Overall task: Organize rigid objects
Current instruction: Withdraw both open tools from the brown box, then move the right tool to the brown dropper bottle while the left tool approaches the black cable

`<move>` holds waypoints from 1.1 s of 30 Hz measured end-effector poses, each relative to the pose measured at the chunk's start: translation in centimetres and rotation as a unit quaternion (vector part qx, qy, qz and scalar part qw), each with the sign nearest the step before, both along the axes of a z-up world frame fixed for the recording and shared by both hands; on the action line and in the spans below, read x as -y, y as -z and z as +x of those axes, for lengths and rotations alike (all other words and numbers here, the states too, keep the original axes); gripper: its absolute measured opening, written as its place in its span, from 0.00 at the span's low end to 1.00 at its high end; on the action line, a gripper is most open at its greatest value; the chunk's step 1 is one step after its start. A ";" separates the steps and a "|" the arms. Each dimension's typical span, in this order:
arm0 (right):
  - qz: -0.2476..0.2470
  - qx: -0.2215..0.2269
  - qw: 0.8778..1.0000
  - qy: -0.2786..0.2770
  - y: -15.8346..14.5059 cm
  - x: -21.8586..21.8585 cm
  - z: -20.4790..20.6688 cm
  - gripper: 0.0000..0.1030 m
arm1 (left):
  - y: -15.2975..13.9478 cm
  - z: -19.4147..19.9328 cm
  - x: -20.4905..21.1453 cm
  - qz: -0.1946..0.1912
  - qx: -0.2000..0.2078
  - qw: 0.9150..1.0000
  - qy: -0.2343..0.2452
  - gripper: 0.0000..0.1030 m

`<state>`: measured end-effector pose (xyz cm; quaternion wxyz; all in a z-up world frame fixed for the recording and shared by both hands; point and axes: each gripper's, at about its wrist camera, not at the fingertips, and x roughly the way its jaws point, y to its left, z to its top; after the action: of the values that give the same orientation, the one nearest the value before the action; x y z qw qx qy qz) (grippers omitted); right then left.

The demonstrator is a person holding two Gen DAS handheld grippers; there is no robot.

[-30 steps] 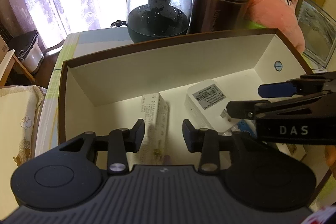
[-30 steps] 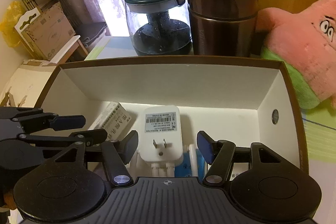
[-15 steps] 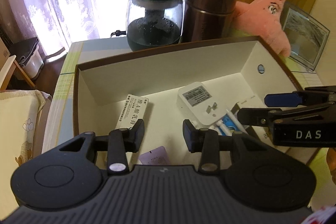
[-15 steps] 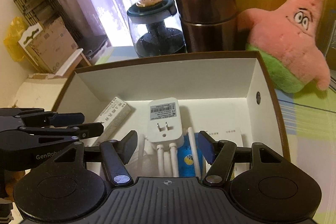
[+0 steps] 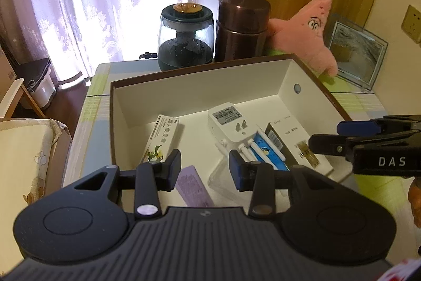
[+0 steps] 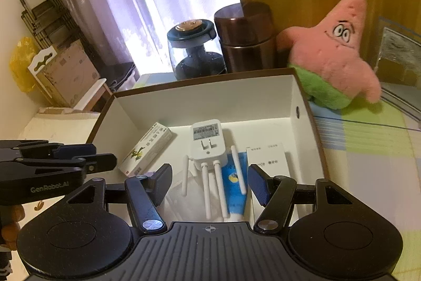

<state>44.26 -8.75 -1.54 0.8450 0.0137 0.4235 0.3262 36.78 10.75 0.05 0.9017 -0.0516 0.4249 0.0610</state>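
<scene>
A brown-rimmed white box (image 5: 200, 94) (image 6: 205, 104) lies open on the table. Inside it are a green-and-white ointment carton (image 5: 163, 136) (image 6: 147, 149), a white plug-in repeater (image 5: 229, 120) (image 6: 208, 141) with white antennas, a blue packet (image 5: 268, 154) (image 6: 235, 186), a flat white box (image 5: 294, 141) (image 6: 268, 157) and a purple card (image 5: 193, 188). My left gripper (image 5: 205, 170) hovers over the box's near edge, open, nothing between its fingers. My right gripper (image 6: 210, 183) hangs beside it, also open and holding nothing. Each gripper shows at the edge of the other's view.
Behind the box stand a glass kettle (image 5: 184, 38), a brown canister (image 5: 242, 28), a pink star plush (image 6: 334, 54) and a picture frame (image 5: 355, 54). The plaid tablecloth (image 6: 368, 149) runs to the right. Cardboard and a yellow bag (image 6: 21, 65) are off the left edge.
Both grippers have drawn back and upward from the box, so more of its contents and the room now show. Neither jaw gap has changed.
</scene>
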 end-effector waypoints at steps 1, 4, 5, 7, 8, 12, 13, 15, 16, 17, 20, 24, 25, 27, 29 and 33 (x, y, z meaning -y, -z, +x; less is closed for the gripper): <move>0.002 0.002 1.000 0.001 -0.2 0.3 -0.6 0.59 | -0.2 -0.5 0.1 0.001 0.003 1.000 -0.001 0.34; 0.008 0.004 1.000 0.005 -0.7 1.2 -2.2 0.59 | -0.9 -2.4 0.5 0.001 0.012 1.000 -0.004 0.34; 0.011 0.003 1.000 0.009 -0.8 1.6 -2.7 0.59 | -1.1 -3.0 0.5 0.000 0.014 1.000 -0.006 0.34; 0.012 -0.004 1.000 0.014 -0.9 2.1 -3.7 0.59 | -1.3 -4.2 0.6 -0.001 0.016 1.000 -0.010 0.34; 0.013 -0.005 1.000 0.017 -1.0 2.5 -4.2 0.59 | -1.4 -4.8 0.7 -0.001 0.018 1.000 -0.011 0.34; 0.011 -0.004 1.000 0.025 -1.1 3.7 -6.4 0.59 | -1.6 -7.1 1.1 -0.001 0.020 1.000 -0.017 0.34; 0.012 -0.006 1.000 0.027 -1.0 4.1 -7.0 0.59 | -1.6 -7.6 1.2 -0.001 0.020 1.000 -0.017 0.34; 0.012 -0.011 0.999 0.030 -0.8 4.7 -8.1 0.59 | -1.5 -8.6 1.6 -0.003 0.017 1.000 -0.017 0.34; 0.011 -0.013 0.999 0.031 -0.6 5.0 -8.6 0.59 | -1.4 -9.1 1.8 -0.004 0.016 1.000 -0.015 0.34; 0.008 -0.014 0.999 0.033 -0.4 5.3 -9.1 0.59 | -1.3 -9.7 2.1 -0.004 0.015 1.000 -0.014 0.34; -0.001 -0.020 0.999 0.038 0.2 6.1 -10.6 0.59 | -0.9 -10.9 2.9 -0.003 0.010 1.000 -0.007 0.34; -0.006 -0.031 0.999 0.043 1.0 7.0 -12.3 0.59 | -0.3 -12.3 3.9 -0.005 0.002 1.000 0.004 0.34; -0.008 -0.031 0.998 0.045 1.1 7.3 -12.7 0.59 | -0.1 -12.4 4.1 -0.006 0.000 1.000 0.006 0.34; -0.013 -0.033 0.998 0.048 1.5 7.7 -13.5 0.59 | 0.3 -12.9 4.5 -0.008 -0.004 1.000 0.011 0.34; -0.017 -0.036 0.998 0.048 1.9 8.0 -14.3 0.59 | 0.7 -13.3 4.9 -0.008 -0.010 1.000 0.014 0.34; -0.026 -0.042 0.998 0.050 2.8 8.5 -15.7 0.59 | 1.5 -14.1 5.5 -0.011 -0.019 1.000 0.020 0.34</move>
<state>28.56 -17.22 -4.32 0.8420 0.0263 0.4656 0.2712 22.71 5.22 -1.41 0.8939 -0.0521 0.4434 0.0396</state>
